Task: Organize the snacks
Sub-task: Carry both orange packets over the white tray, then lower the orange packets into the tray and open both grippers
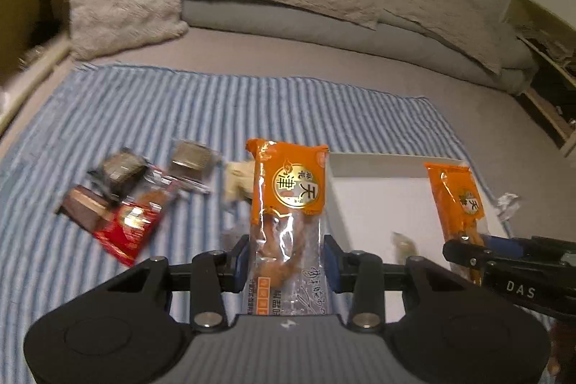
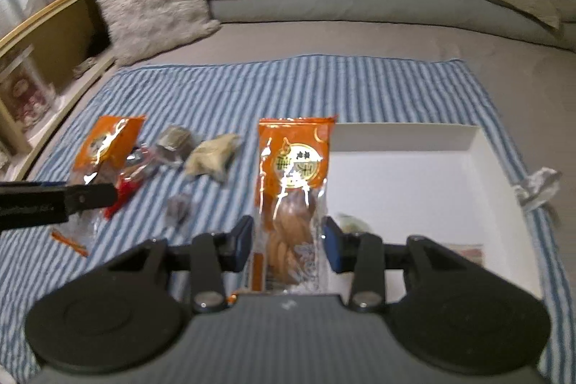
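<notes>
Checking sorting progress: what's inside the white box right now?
In the white box, a small pale wrapped snack and a flat printed packet near the front edge. The right claw hides part of the floor.

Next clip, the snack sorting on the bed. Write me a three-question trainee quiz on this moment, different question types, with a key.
1. True or false: both grippers are empty.
2. Multiple choice: the white box sits on A) bare wood B) a blue striped towel C) a pillow.
3. Short answer: where do the loose snacks lie relative to the box in the right wrist view?

Key:
1. False. The left gripper and the right gripper each hold an orange packet: left packet, right packet.
2. B.
3. To its left, on the towel, such as the beige packet.
</notes>
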Demonstrator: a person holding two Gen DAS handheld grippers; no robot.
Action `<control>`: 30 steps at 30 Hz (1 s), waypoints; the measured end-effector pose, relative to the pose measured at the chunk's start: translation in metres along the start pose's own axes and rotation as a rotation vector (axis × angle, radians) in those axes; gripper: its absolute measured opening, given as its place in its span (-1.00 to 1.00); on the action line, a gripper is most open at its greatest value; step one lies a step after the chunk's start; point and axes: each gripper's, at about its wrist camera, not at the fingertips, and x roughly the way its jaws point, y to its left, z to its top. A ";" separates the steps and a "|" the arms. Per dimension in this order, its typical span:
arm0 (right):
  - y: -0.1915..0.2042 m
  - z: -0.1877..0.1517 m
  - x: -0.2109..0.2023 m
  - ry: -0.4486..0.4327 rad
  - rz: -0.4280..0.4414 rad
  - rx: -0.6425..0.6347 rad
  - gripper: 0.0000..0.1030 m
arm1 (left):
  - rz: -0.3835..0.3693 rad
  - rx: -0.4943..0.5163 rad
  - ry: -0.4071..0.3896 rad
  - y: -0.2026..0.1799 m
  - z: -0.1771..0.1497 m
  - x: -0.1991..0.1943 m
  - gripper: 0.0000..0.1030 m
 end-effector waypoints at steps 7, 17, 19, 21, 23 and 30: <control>-0.043 -0.012 -0.006 0.003 -0.074 0.069 -0.10 | -0.055 0.011 0.031 -0.043 -0.006 0.028 -0.17; -0.065 -0.024 0.011 0.062 -0.146 0.100 -0.10 | -0.106 -0.084 0.156 -0.074 -0.023 0.081 -0.17; -0.067 -0.023 0.017 0.086 -0.155 0.091 -0.09 | -0.111 -0.119 0.185 -0.074 -0.025 0.091 -0.17; -0.070 -0.020 0.021 0.103 -0.155 0.090 -0.09 | -0.113 -0.145 0.203 -0.073 -0.026 0.098 -0.17; -0.069 -0.020 0.028 0.117 -0.155 0.087 -0.09 | -0.116 -0.168 0.212 -0.071 -0.027 0.105 -0.17; -0.063 -0.014 0.050 0.137 -0.142 0.086 -0.09 | -0.123 -0.220 0.211 -0.067 -0.024 0.118 -0.16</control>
